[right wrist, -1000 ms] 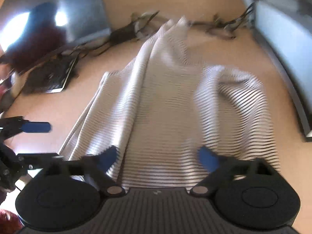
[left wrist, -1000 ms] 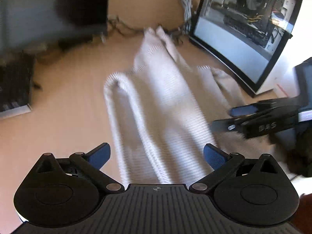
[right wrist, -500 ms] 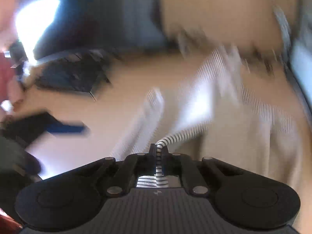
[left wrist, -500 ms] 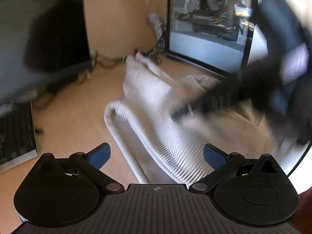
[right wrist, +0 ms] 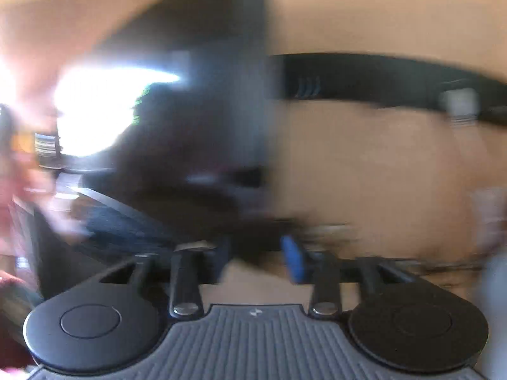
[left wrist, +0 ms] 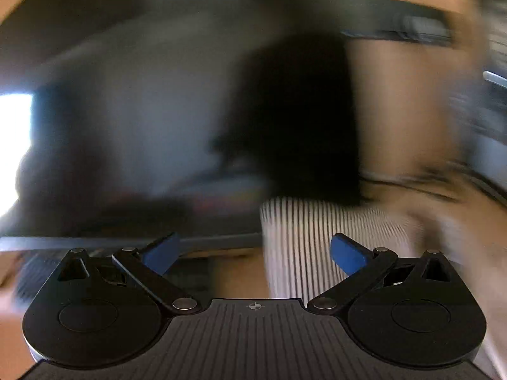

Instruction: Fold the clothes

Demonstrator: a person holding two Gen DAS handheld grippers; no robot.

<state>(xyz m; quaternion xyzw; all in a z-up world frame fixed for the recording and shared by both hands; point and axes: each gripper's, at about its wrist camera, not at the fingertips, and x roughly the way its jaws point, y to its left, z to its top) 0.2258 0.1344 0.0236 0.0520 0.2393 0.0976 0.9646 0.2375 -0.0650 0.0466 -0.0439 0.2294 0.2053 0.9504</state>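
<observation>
The white garment with thin dark stripes [left wrist: 301,247] lies on the wooden desk [left wrist: 234,275], seen through heavy blur in the left wrist view. My left gripper [left wrist: 253,253] hangs open just in front of its left edge, and the cloth touches neither blue pad. In the right wrist view my right gripper [right wrist: 256,262] points over the desk; its jaws are opening, with a gap between the pads and only bare desk showing there. The garment does not appear in that view.
A dark monitor [left wrist: 142,126] fills the back left, with a keyboard [left wrist: 31,275] at its foot. Cables [left wrist: 412,183] trail along the desk's far edge. A black bar [right wrist: 380,76] runs along the tan wall.
Half a second ago the right gripper was shut on a fold of the striped cloth; now its jaws stand apart with no cloth. Both views have swung up and left. The left gripper stayed open.
</observation>
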